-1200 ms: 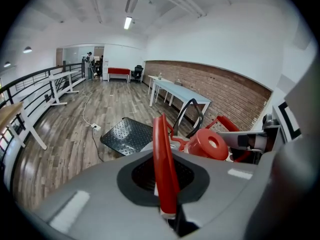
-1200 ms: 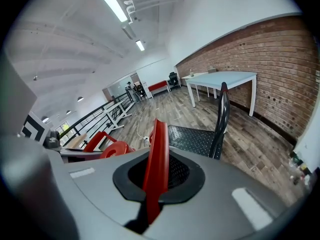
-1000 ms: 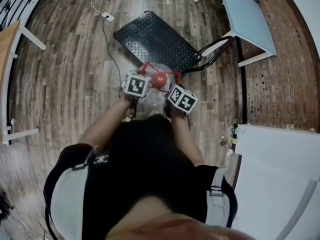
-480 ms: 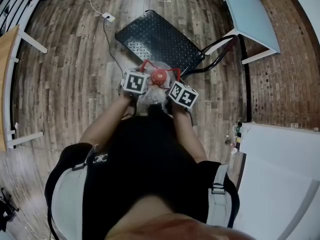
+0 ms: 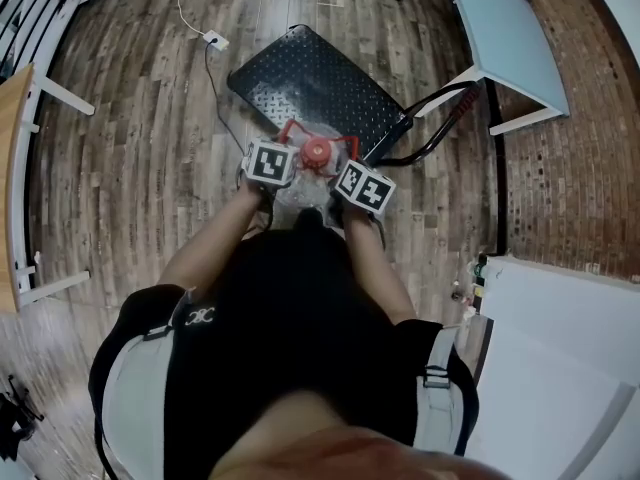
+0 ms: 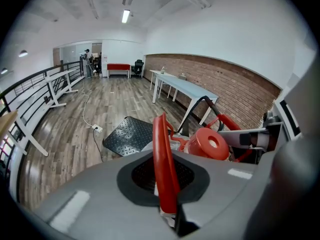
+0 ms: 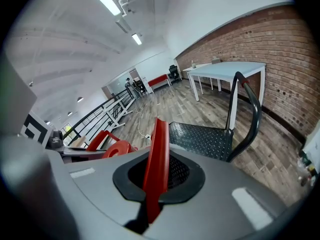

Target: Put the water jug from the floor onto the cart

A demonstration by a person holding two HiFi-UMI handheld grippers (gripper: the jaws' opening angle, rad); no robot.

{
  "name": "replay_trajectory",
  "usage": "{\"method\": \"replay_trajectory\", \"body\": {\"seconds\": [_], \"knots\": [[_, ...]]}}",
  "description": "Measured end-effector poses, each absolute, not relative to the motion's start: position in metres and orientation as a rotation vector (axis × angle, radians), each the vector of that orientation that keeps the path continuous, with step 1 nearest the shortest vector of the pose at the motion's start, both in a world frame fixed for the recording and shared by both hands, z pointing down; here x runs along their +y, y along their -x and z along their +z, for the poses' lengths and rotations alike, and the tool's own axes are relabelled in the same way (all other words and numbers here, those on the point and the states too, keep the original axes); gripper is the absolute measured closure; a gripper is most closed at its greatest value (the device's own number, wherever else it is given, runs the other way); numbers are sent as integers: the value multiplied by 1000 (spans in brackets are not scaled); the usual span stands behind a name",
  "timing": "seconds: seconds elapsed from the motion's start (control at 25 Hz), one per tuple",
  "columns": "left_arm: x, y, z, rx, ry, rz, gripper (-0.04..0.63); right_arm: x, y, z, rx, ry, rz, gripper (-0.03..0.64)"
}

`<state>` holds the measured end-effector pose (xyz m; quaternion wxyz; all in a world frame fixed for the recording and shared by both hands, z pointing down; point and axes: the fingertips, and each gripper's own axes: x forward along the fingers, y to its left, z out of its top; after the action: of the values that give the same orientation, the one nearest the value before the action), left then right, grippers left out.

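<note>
Jug (image 5: 318, 152) one, cart (image 5: 300, 73) one; left tool (image 6: 164, 176), right tool (image 7: 155, 176).

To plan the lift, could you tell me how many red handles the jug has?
2: one handle in the left hand-held gripper, another in the right hand-held gripper; more may be hidden.

The clear plastic water jug (image 5: 300, 196) with a red cap was held upright, its red handles clamped in the left claw (image 6: 166, 194) and the right claw (image 7: 152, 189). The black tread-plate cart (image 5: 310, 78) lay just beyond them.
</note>
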<state>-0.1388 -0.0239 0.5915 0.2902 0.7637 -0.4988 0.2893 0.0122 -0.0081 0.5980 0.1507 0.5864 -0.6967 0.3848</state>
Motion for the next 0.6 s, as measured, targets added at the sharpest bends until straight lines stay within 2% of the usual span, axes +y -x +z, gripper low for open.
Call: {"method": "replay_trajectory", "body": {"seconds": [0.6], "knots": [[-133,98,613,-1353,-1929,874,589,-114,-52,622,-1951,-1596,1158,601]]}}
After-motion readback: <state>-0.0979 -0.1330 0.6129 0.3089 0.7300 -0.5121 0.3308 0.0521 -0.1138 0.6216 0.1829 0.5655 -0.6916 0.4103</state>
